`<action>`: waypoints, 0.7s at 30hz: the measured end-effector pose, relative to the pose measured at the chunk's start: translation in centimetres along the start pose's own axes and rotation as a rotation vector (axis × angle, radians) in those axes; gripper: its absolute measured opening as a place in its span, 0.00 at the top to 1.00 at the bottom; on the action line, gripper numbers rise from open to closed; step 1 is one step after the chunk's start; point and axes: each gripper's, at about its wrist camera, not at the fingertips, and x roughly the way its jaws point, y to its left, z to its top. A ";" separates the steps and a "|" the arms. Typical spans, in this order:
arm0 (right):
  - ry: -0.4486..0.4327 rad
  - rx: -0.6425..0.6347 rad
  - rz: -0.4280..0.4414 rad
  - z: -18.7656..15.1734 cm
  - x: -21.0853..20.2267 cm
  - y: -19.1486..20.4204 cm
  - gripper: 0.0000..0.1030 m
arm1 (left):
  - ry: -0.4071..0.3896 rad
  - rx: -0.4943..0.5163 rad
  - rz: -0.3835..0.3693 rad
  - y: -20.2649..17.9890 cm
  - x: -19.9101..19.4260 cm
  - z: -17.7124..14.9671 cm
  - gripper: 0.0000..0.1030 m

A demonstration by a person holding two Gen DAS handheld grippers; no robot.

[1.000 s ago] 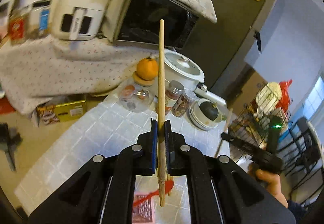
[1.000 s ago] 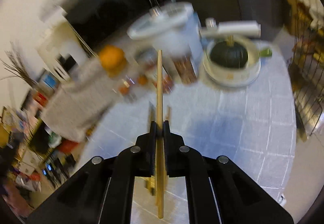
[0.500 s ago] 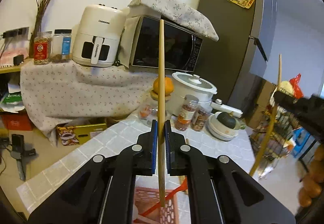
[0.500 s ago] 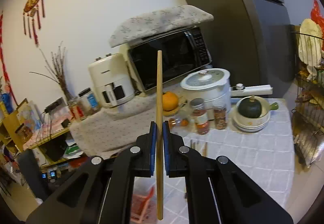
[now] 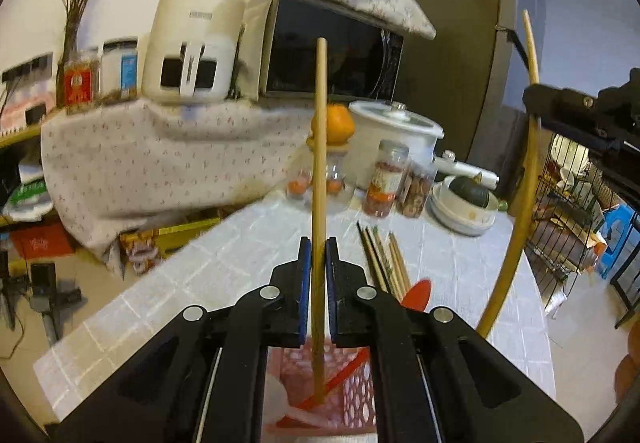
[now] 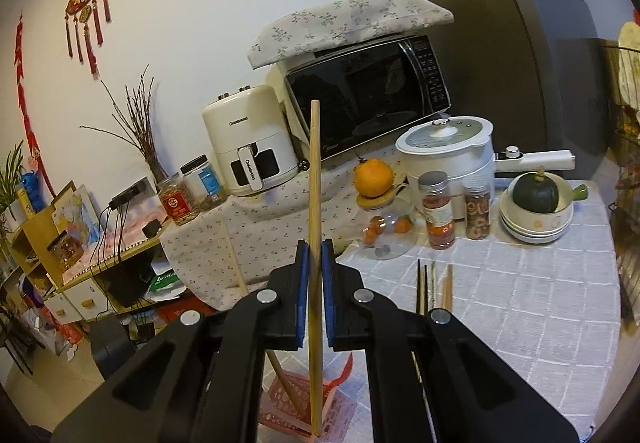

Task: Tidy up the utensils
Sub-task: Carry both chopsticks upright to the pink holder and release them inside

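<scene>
My left gripper (image 5: 314, 255) is shut on a wooden chopstick (image 5: 319, 171), held upright, its lower end over a pink perforated basket (image 5: 352, 399) that holds a red spoon (image 5: 416, 293). My right gripper (image 6: 315, 257) is shut on another wooden chopstick (image 6: 315, 179), upright, its lower tip over the same pink basket (image 6: 340, 419). The left chopstick (image 6: 236, 263) shows behind my right gripper. The right gripper (image 5: 576, 115) and its chopstick (image 5: 524, 179) show at the right of the left wrist view. Several loose chopsticks (image 6: 434, 283) lie on the white tablecloth (image 6: 520, 303).
At the table's back stand a glass jar with an orange on top (image 6: 374, 175), two spice jars (image 6: 438, 215), a white rice cooker (image 6: 448, 147) and stacked bowls with a squash (image 6: 536, 211). A microwave (image 6: 368, 91) and air fryer (image 6: 248, 147) sit behind. A wire rack (image 5: 568, 203) stands right.
Both grippers came lower and nearer the pink basket with their chopsticks still clamped. The right gripper moved closer to the left one.
</scene>
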 end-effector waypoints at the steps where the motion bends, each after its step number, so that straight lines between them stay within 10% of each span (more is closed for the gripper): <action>1: 0.001 0.002 0.000 -0.1 0.1 0.0 0.93 | 0.019 -0.008 0.003 0.2 0.0 0.0 0.77; 21: 0.043 -0.160 -0.018 -5.8 4.2 3.3 0.87 | 0.240 -0.246 -0.013 4.6 -5.7 6.1 0.66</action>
